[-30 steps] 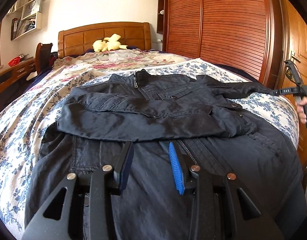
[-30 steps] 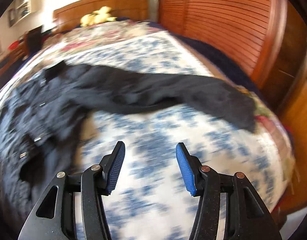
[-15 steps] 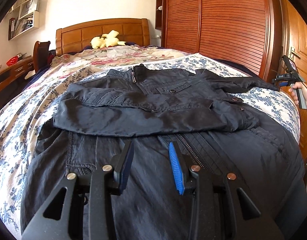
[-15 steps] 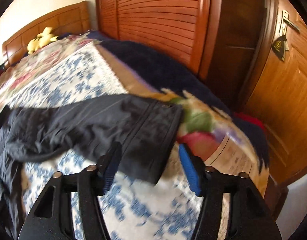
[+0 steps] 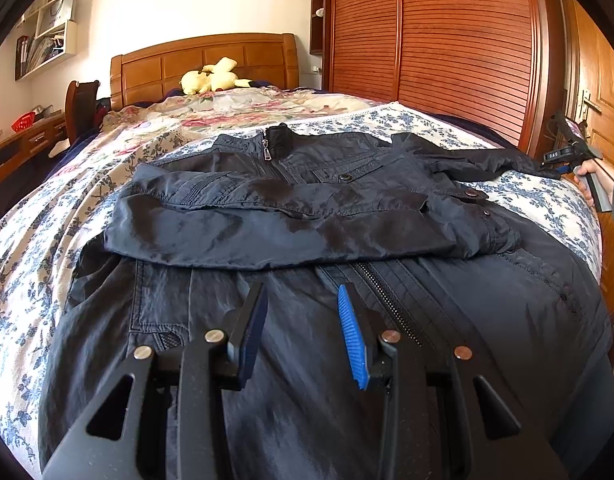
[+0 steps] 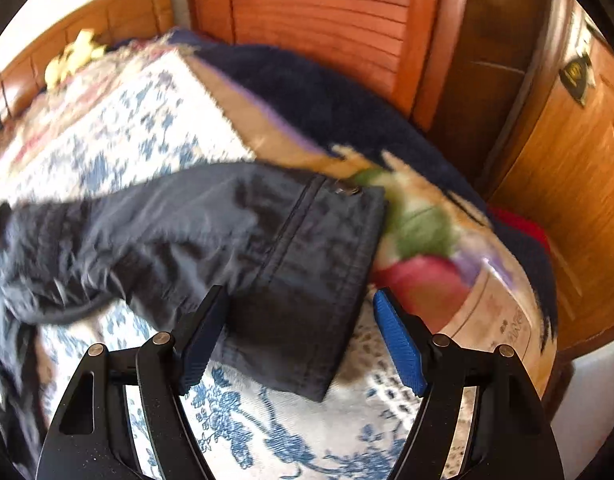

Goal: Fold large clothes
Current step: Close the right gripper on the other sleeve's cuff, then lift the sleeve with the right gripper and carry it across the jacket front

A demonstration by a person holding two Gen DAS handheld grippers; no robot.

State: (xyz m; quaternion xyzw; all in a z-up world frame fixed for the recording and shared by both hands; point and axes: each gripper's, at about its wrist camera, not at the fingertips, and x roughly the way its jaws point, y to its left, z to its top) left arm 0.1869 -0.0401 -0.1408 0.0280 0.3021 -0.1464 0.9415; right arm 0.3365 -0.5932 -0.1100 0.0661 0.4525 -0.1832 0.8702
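Jacket (image 5: 307, 216) spread across bed (image 5: 39, 216), one sleeve already folded over chest. Other sleeve (image 6: 211, 240) runs long toward bed's right edge, cuff lying between fingers of my right tongs (image 6: 295, 344), spread, unclamped. Left tongs (image 5: 299, 332) released, idle above hem; right nearer.

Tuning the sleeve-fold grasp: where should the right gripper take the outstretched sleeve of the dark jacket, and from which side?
Grip the flat stitched cuff of the dark jacket, at its open end. It lies limp on the blue-floral bedspread, already between the open right gripper's fingers, so come from the bed's outer edge, along the sleeve, probably pinching top and bottom layers together.
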